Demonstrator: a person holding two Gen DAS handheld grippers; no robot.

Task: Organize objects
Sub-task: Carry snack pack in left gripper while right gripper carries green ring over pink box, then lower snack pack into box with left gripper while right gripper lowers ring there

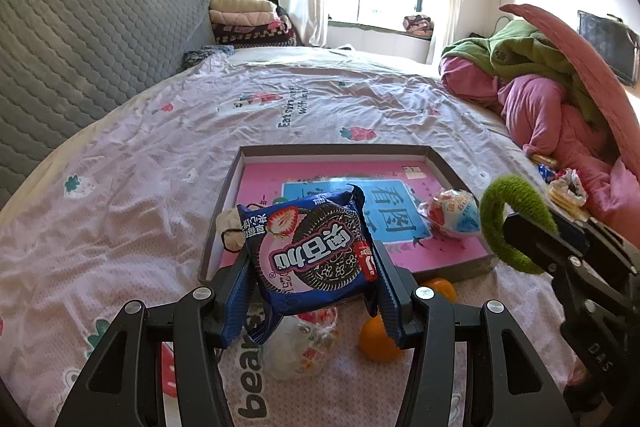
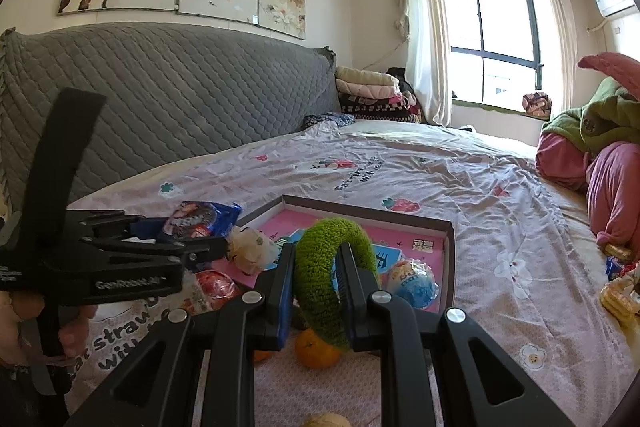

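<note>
My left gripper (image 1: 312,259) is shut on a blue cookie packet (image 1: 312,247) with a strawberry and dark biscuit print, held above the near edge of a shallow grey tray with a pink floor (image 1: 264,187). My right gripper (image 2: 316,267) is shut on a fuzzy green headband (image 2: 332,239), held above the tray's (image 2: 450,239) near side. The headband (image 1: 516,219) and right gripper also show at the right of the left wrist view. The packet (image 2: 200,219) shows at the left of the right wrist view.
In the tray lie a red, white and blue wrapped ball (image 1: 452,215) and a cream hair tie (image 1: 232,227). On the bedsheet near me lie oranges (image 1: 376,343), a clear wrapped snack (image 1: 296,343) and snacks by pink bedding (image 1: 568,191). A grey headboard (image 2: 160,107) stands left.
</note>
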